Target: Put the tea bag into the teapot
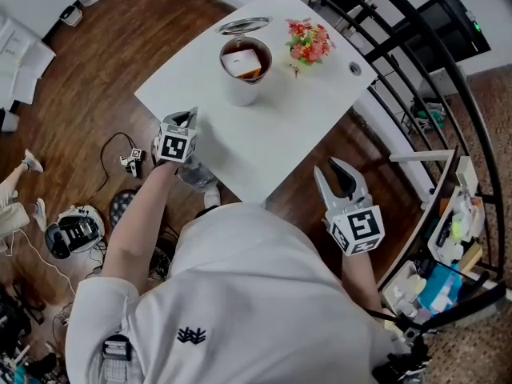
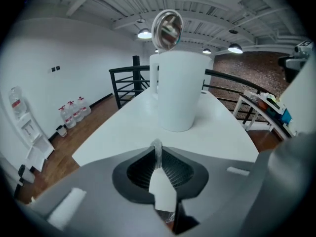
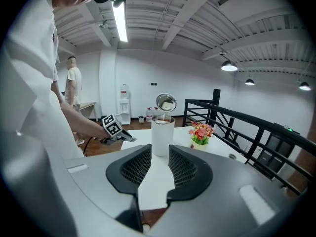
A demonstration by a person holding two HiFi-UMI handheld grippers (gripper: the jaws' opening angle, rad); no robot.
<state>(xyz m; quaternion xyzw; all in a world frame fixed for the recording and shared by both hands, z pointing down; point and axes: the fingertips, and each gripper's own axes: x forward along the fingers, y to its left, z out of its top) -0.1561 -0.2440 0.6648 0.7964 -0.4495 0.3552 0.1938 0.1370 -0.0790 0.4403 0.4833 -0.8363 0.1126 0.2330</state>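
A white teapot (image 1: 245, 78) stands on the white table (image 1: 272, 138) with its lid (image 1: 244, 25) tipped open. Inside it lies a pale square tea bag (image 1: 240, 61) in brown liquid. My left gripper (image 1: 186, 118) hovers at the table's left edge, short of the pot, with its jaws pressed together. In the left gripper view a thin clear strip (image 2: 157, 154) is pinched in the seam, and the teapot (image 2: 178, 88) rises straight ahead. My right gripper (image 1: 342, 170) stands open with nothing in it, just off the table's near corner. It faces the teapot (image 3: 163, 136).
A small pot of red and pink flowers (image 1: 309, 41) stands right of the teapot. Black railings (image 1: 416, 62) run behind the table. Cables and gear (image 1: 74, 230) lie on the wooden floor at left. A cluttered shelf (image 1: 448, 246) stands at right.
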